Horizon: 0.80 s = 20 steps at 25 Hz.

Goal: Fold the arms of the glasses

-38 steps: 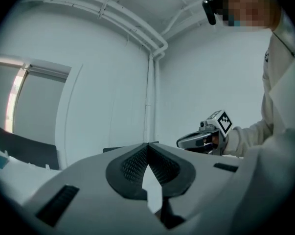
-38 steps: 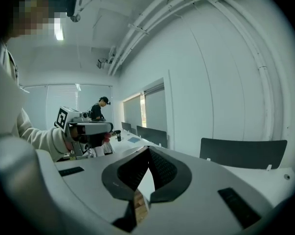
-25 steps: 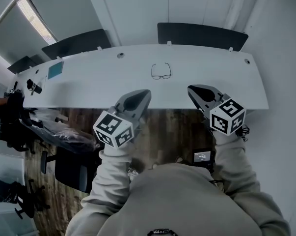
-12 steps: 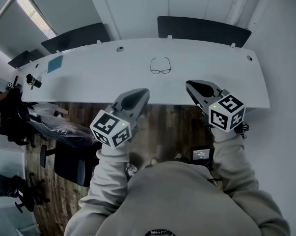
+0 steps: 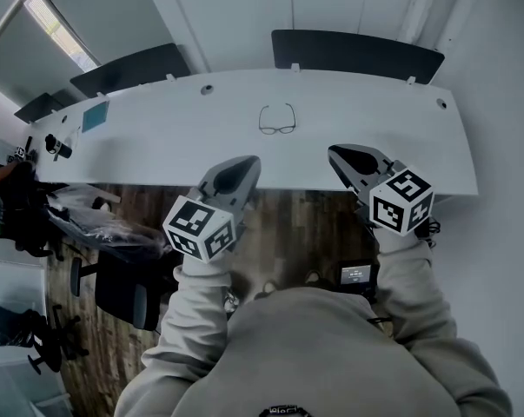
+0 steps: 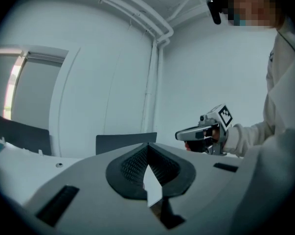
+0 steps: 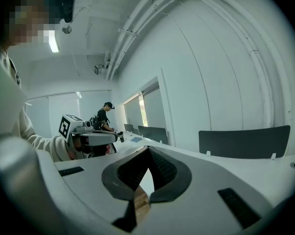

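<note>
A pair of dark-framed glasses [image 5: 277, 120] lies on the long white table [image 5: 157, 137] with both arms spread open, pointing away from me. My left gripper [image 5: 246, 165] hovers at the table's near edge, left of the glasses, shut and empty. My right gripper [image 5: 338, 157] hangs at the near edge to their right, also shut with nothing in it. Neither touches the glasses. In the left gripper view the jaws [image 6: 148, 153] meet at the tips and the right gripper [image 6: 186, 133] shows beyond; the glasses are hidden there.
Dark chairs [image 5: 357, 52] stand behind the table. A teal pad [image 5: 95, 117] and small dark items [image 5: 57, 148] sit at the table's left end. Office chairs [image 5: 122, 289] and wooden floor lie below the near edge. Another person [image 7: 103, 117] stands far off in the right gripper view.
Both grippers have crept slightly forward toward the table's near edge and stay shut. The glasses have shifted a little left in the head view as the head moved.
</note>
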### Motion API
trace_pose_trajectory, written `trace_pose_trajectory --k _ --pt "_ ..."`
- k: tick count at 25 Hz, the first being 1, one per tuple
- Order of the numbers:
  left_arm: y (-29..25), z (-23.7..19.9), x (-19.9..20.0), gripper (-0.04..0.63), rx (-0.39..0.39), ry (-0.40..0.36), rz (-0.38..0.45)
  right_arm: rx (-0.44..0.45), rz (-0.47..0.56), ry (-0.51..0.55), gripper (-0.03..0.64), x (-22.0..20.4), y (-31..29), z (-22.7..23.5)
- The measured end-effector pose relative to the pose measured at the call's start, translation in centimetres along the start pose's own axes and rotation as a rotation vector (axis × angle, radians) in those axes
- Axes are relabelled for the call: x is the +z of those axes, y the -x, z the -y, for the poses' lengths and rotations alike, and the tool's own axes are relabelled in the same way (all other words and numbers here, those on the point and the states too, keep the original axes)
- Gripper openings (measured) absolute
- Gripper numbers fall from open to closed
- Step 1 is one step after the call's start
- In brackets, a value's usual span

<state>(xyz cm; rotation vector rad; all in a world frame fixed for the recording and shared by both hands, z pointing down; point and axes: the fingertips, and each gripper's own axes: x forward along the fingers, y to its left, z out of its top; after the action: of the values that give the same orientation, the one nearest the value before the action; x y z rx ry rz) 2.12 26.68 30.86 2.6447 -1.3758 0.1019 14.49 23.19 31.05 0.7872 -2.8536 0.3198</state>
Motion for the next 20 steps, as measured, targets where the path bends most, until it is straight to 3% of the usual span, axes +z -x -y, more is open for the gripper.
trace_pose_trajectory --k 8,20 --pt "-3.2 1.8 -0.2 -0.002 -0.022 0.051 0.023 0.044 0.009 -0.025 0.018 -1.1 1.6 3.2" --pt "-5.0 2.7 -1.8 -0.002 0.005 0.025 -0.043 0.076 0.017 -0.110 0.018 -3.5 2.5 6.8"
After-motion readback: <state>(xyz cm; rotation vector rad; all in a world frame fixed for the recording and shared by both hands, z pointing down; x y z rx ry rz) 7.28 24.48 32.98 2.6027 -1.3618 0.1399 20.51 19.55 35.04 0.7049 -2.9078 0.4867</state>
